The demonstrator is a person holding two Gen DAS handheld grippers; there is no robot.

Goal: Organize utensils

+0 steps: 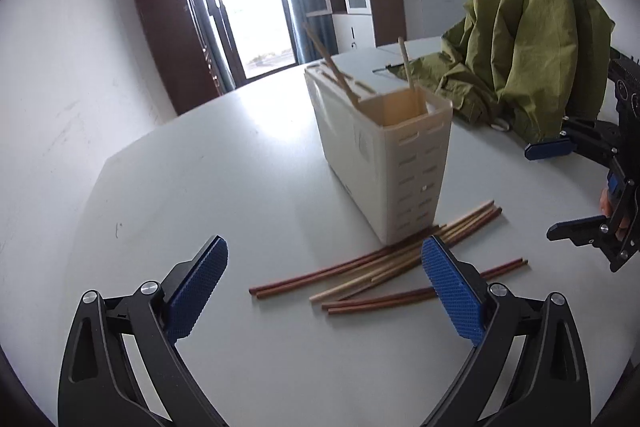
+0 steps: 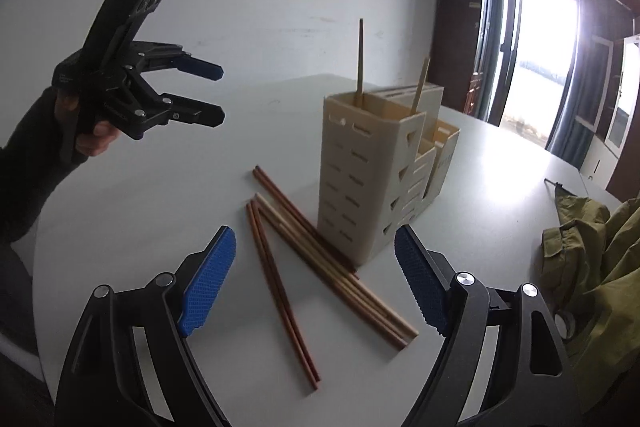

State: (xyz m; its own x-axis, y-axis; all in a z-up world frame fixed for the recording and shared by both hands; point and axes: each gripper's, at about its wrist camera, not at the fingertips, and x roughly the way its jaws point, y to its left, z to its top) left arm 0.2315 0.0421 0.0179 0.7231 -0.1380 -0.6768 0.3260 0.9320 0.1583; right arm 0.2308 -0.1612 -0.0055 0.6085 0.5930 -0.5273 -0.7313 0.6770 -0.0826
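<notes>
No legible text, brand, number or sign in either view. Faint pale marks sit on the body of the left tongs (image 2: 218, 93) as seen from the right wrist, too small and blurred to read. A faint raised patch on the side wall of the utensil holder (image 1: 362, 143) cannot be made out either.

holder (image 1: 384, 163) interior: hidden | green cloth (image 2: 592, 267): cut off by edge
</notes>
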